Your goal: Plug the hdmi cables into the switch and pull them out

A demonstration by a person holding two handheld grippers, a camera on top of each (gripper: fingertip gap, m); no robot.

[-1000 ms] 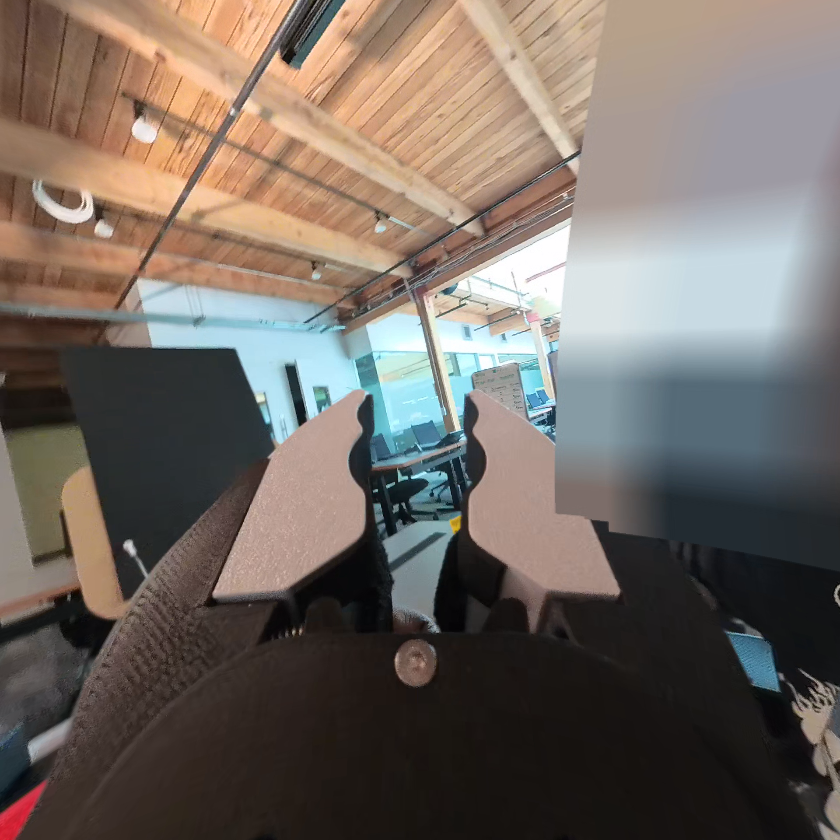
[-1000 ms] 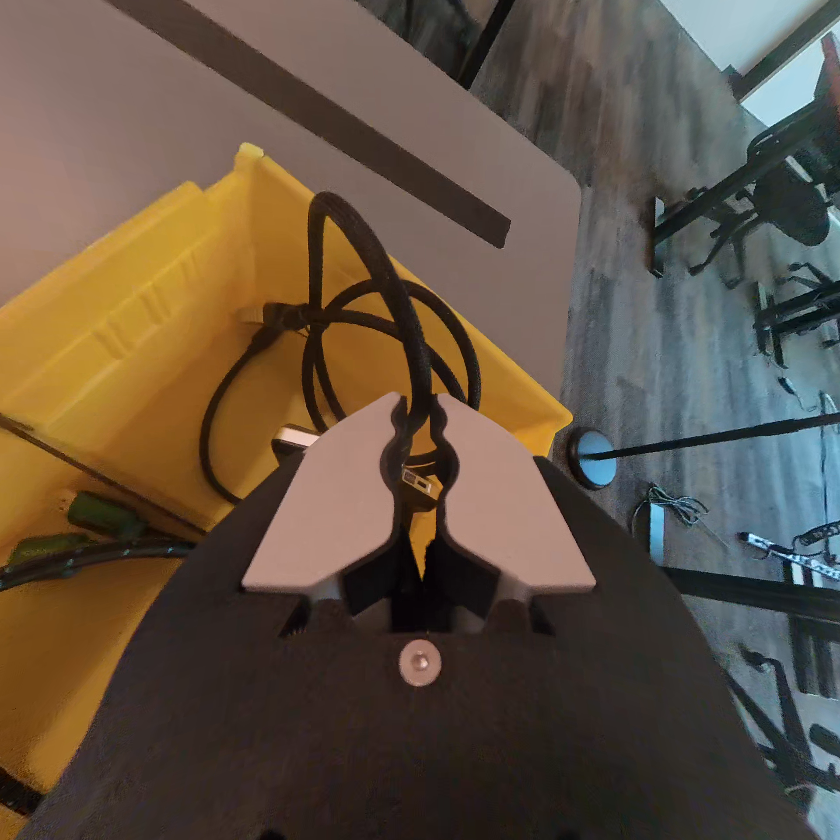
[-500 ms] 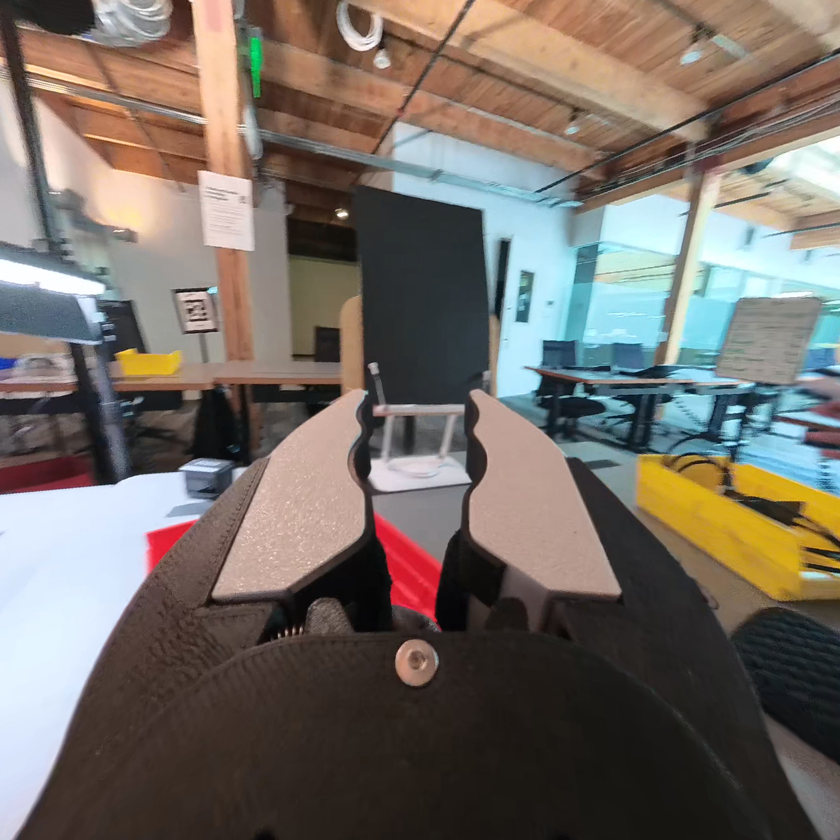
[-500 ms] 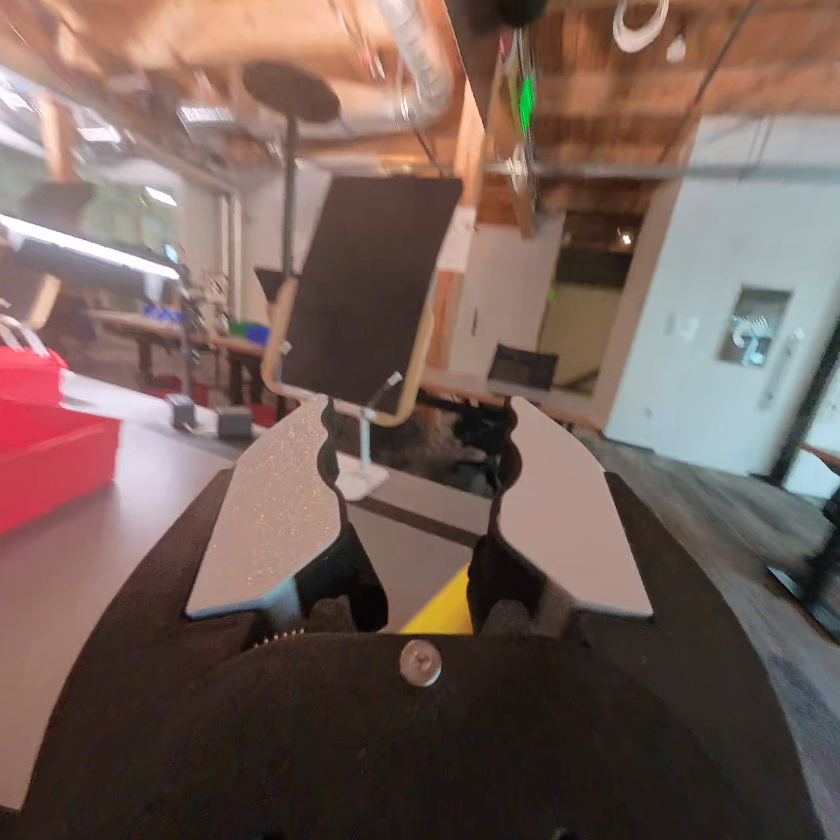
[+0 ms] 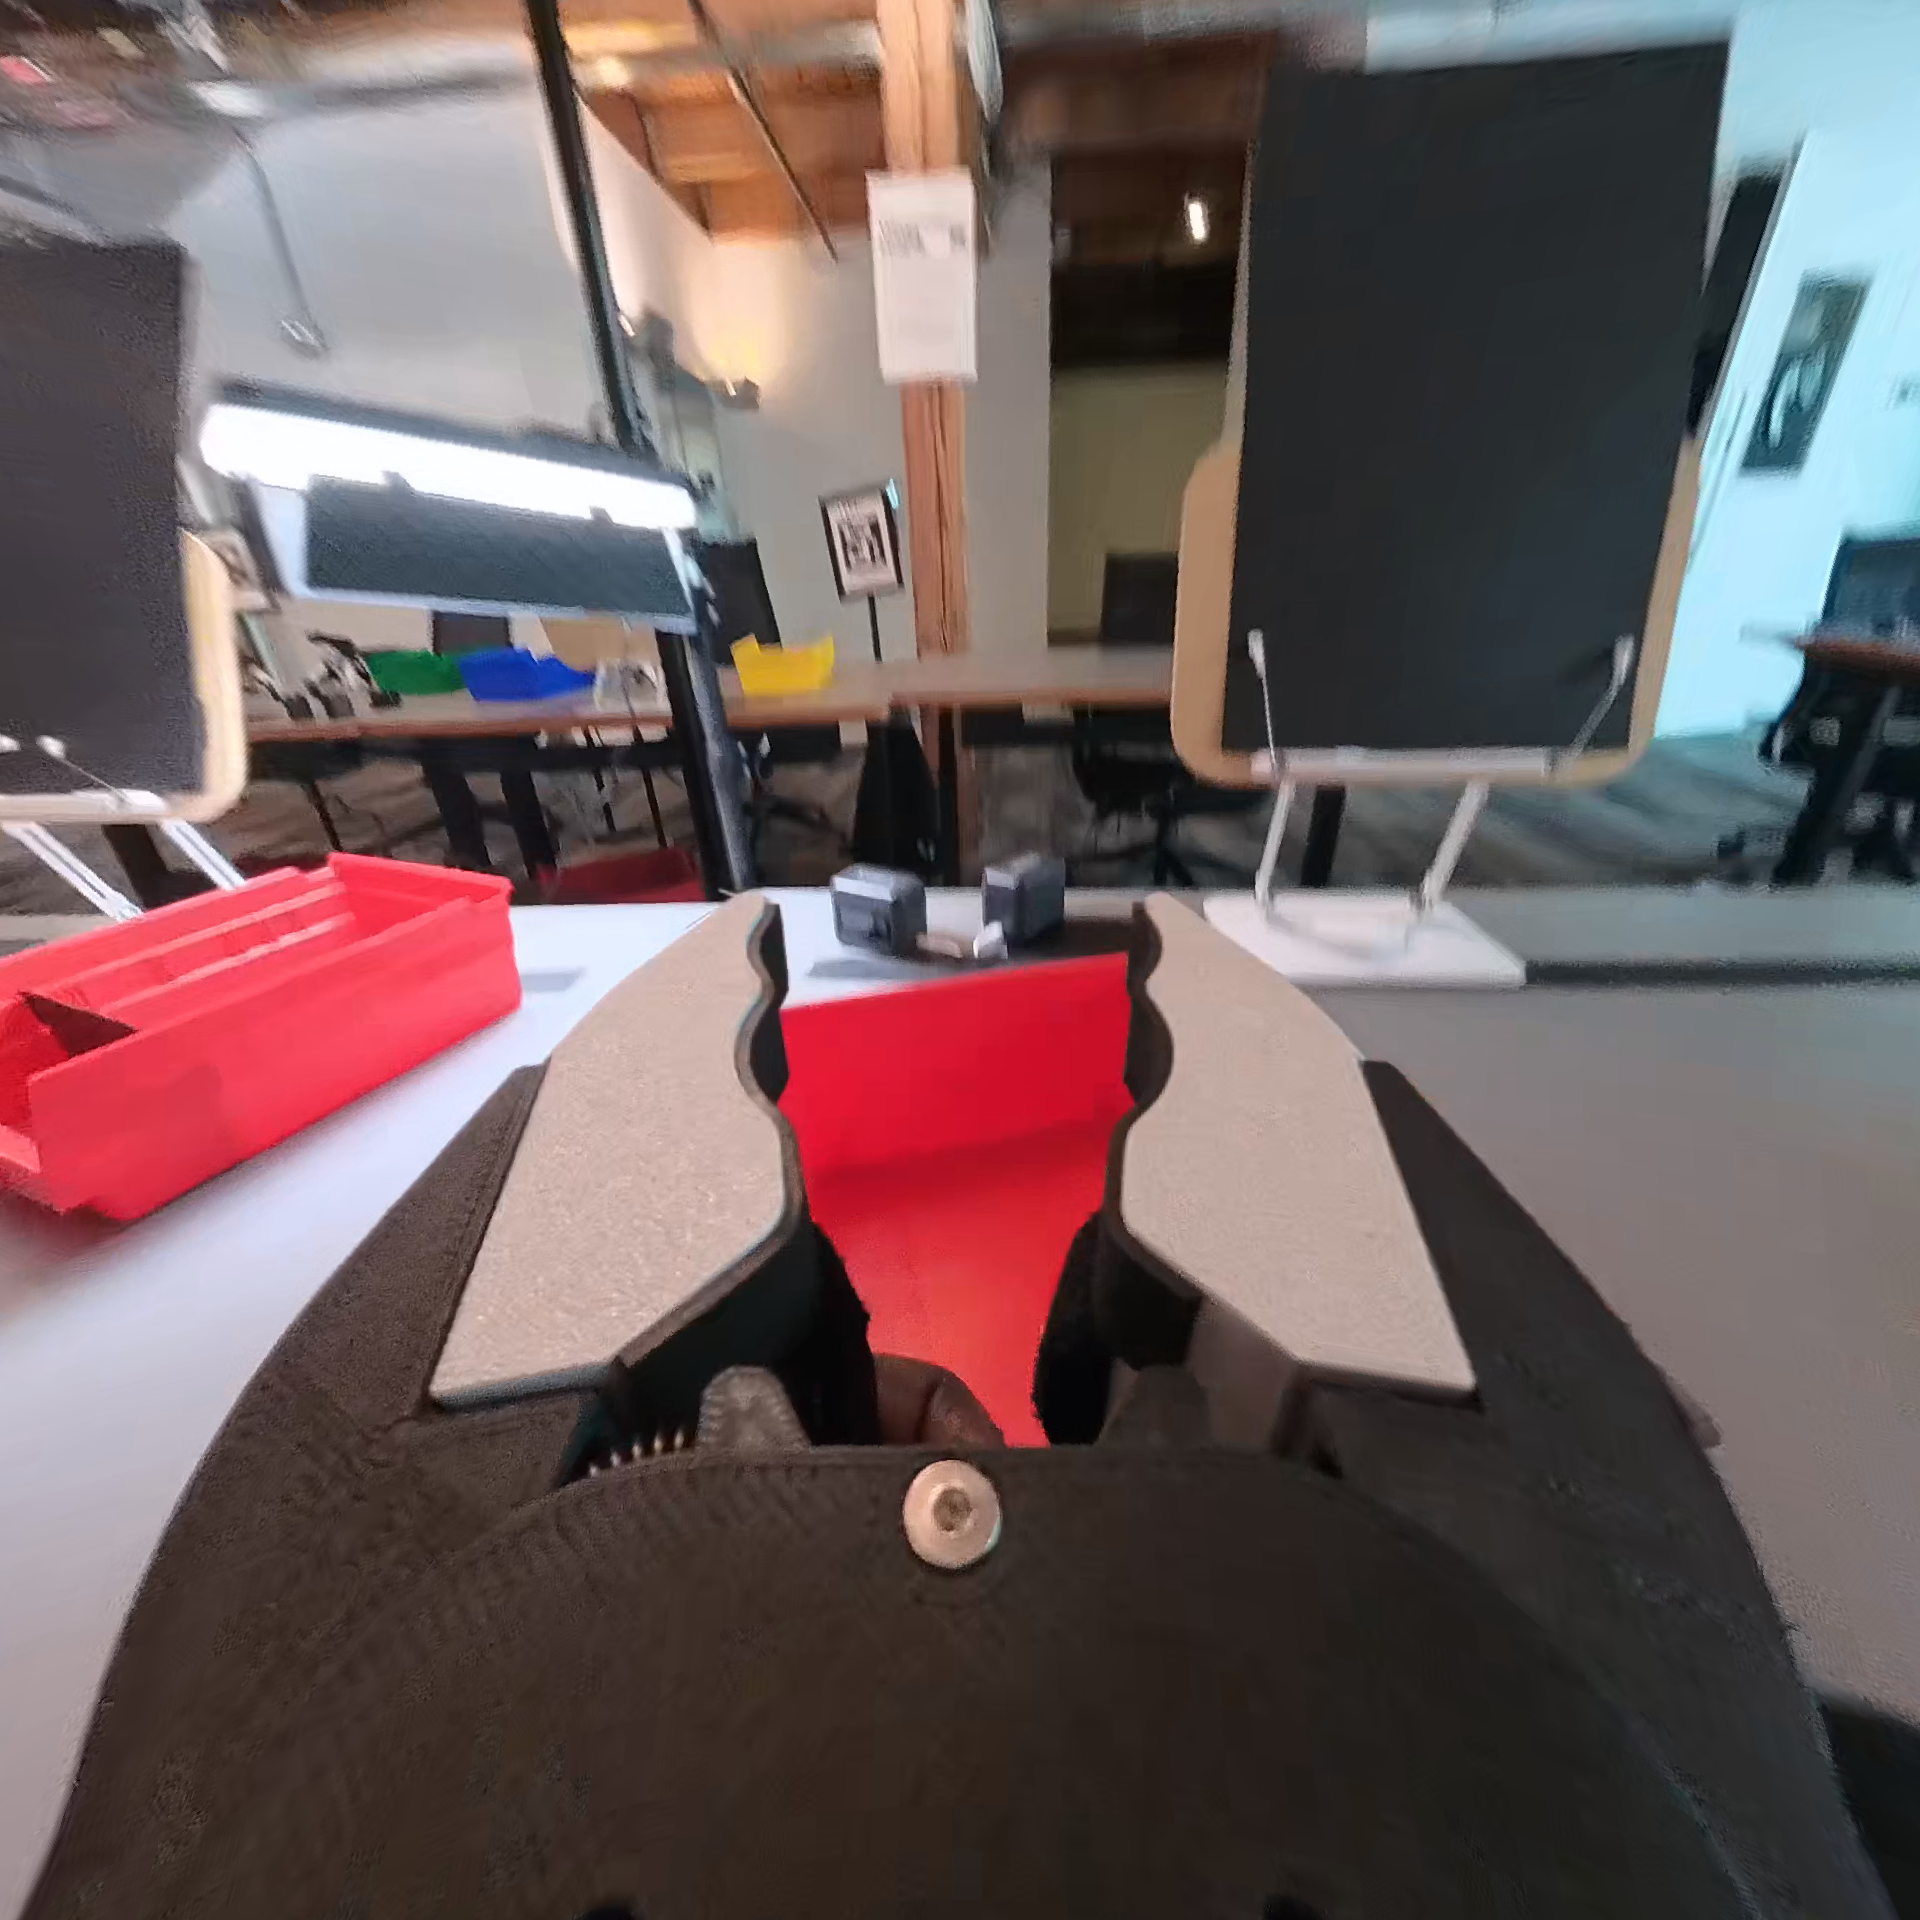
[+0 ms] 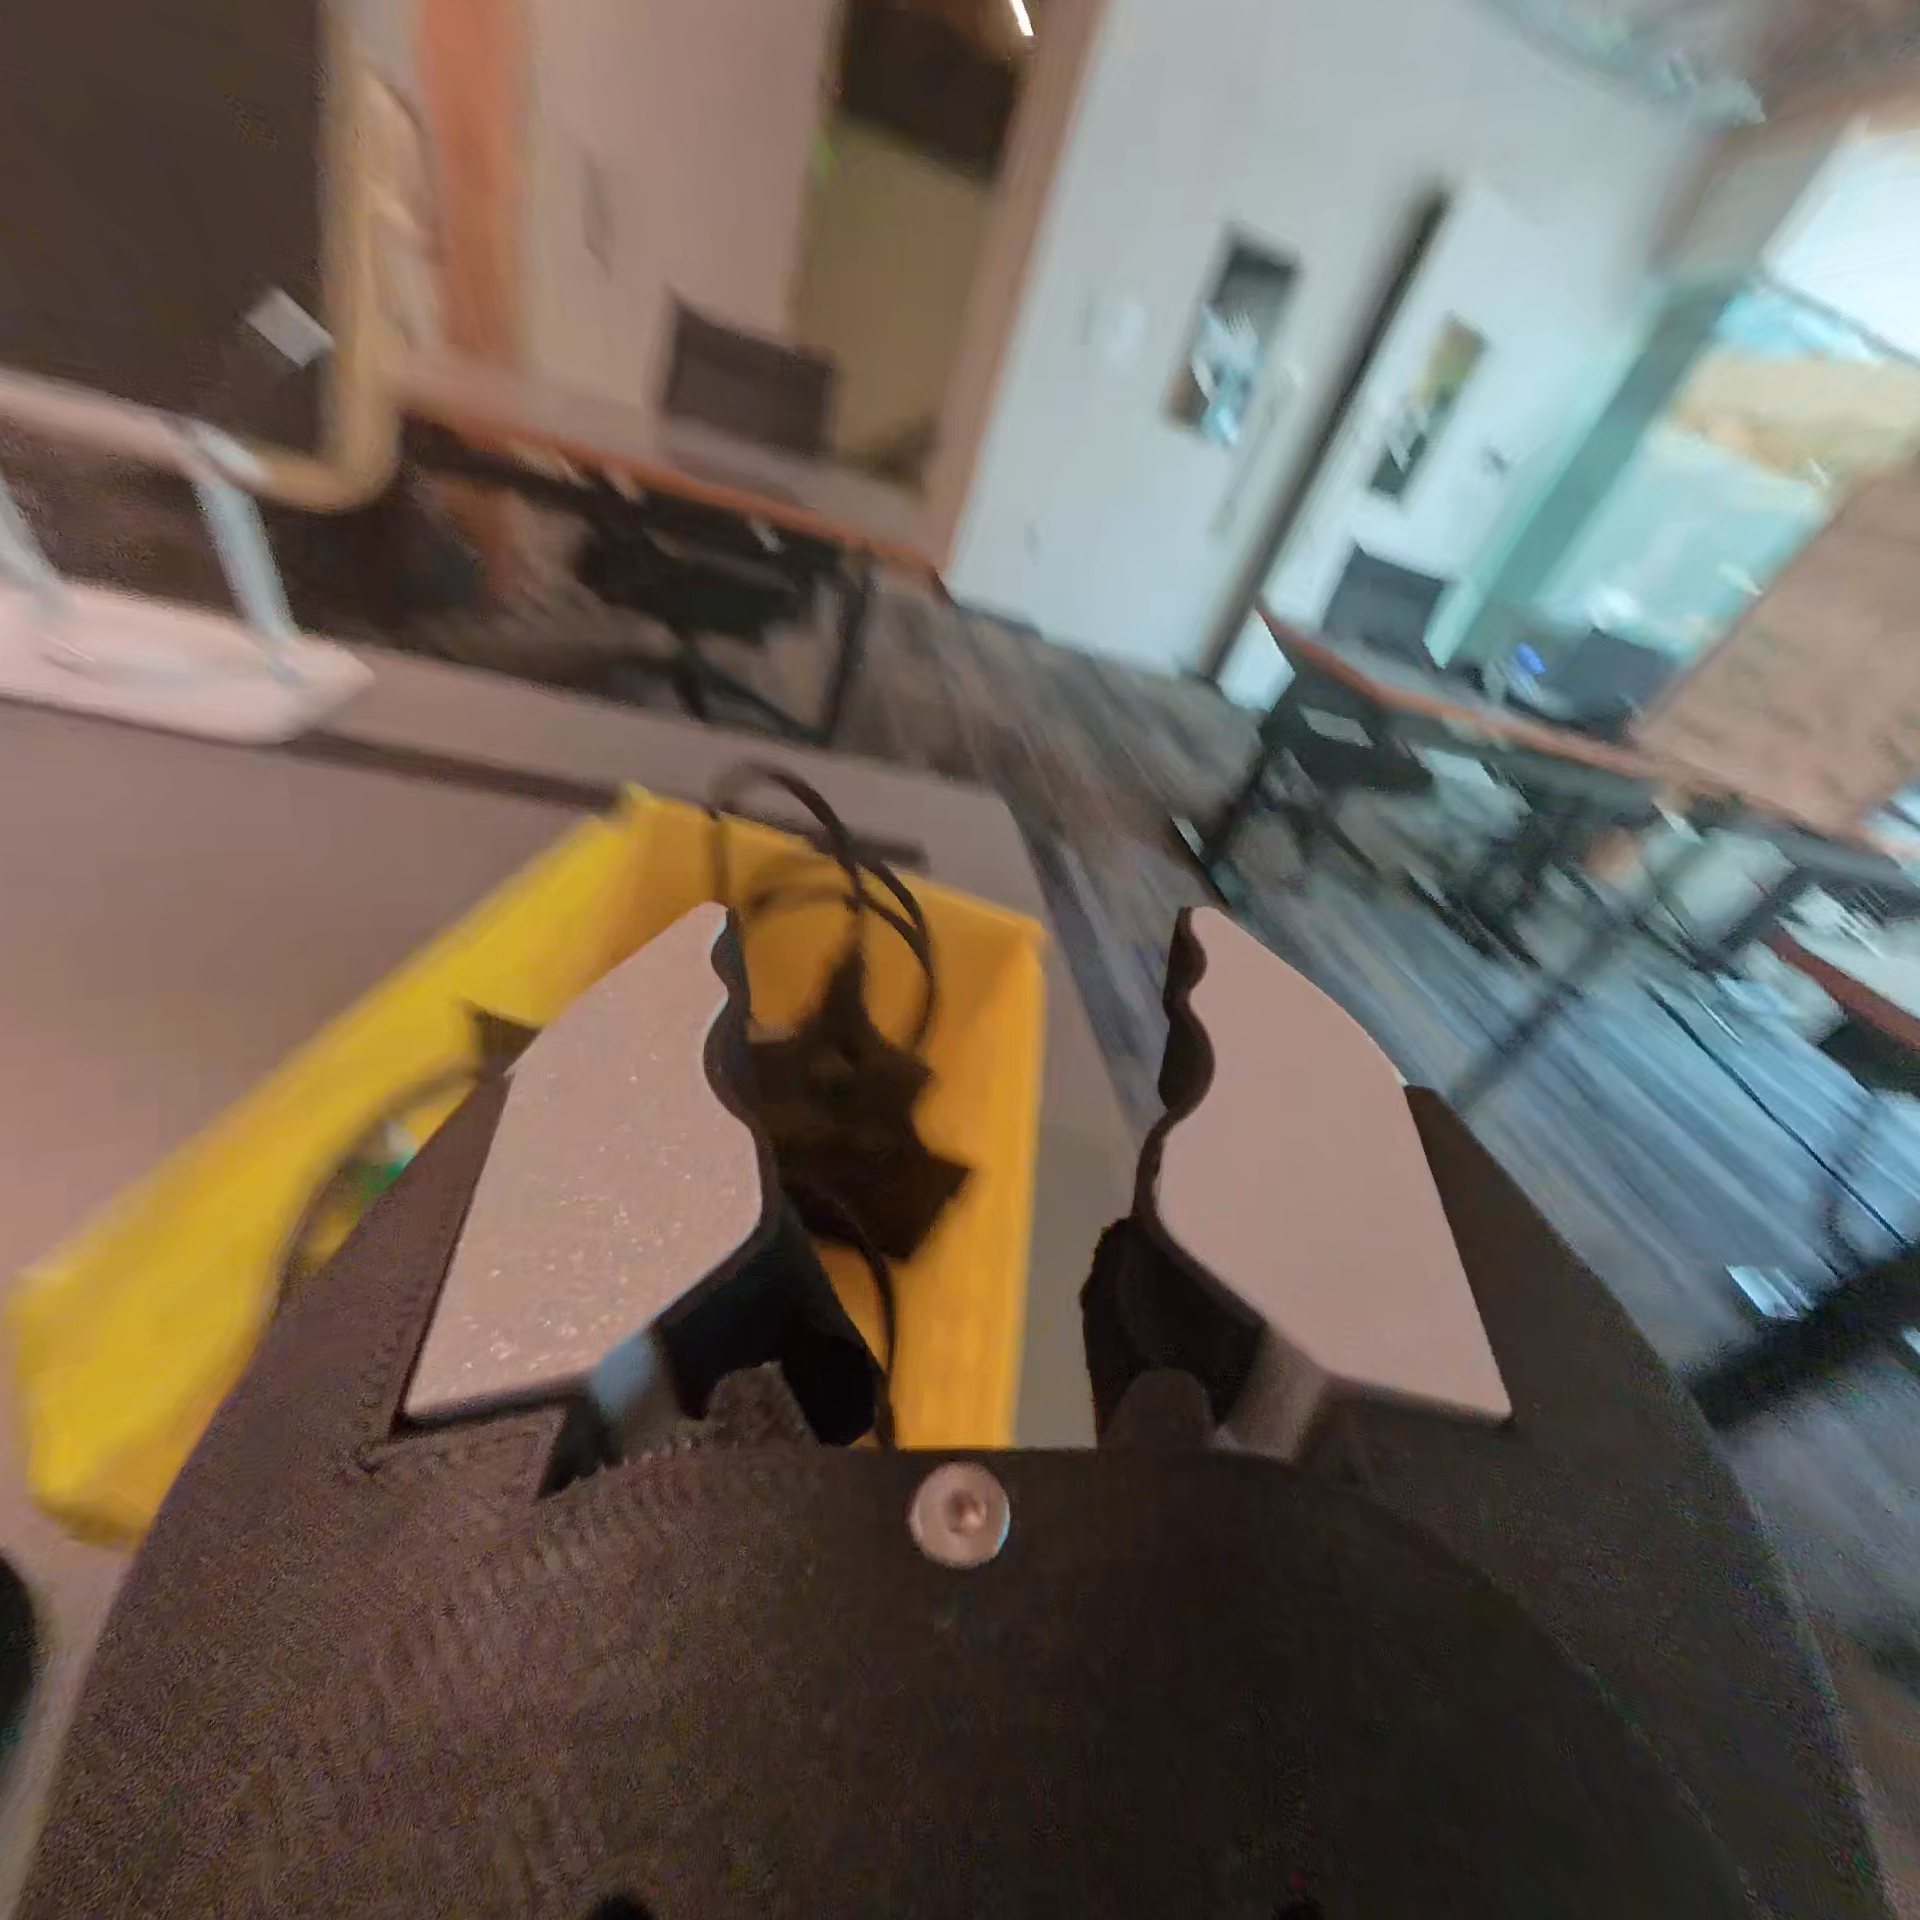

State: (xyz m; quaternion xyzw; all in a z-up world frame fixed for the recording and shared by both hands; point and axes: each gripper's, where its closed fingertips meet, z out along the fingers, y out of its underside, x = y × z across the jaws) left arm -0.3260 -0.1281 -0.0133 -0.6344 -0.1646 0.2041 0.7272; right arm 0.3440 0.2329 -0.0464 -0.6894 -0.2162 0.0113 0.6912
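Note:
In the right wrist view, black HDMI cables lie coiled in a yellow bin on the grey table. My right gripper is open and empty, held above the near end of the bin. In the left wrist view, my left gripper is open and empty, held low over a red bin that shows between its fingers. Two small dark boxes sit on the table beyond the fingertips; I cannot tell if either is the switch. Both views are motion-blurred.
A second red bin sits at the left on the table. A black panel on a white stand stands at the back right, another panel at the far left. A lamp bar hangs behind. Floor and office desks lie beyond the table edge.
My right gripper let go of the cable it held in the yellow bin and opened, swinging up and back down. My left gripper swung from the ceiling down to the table and opened wider.

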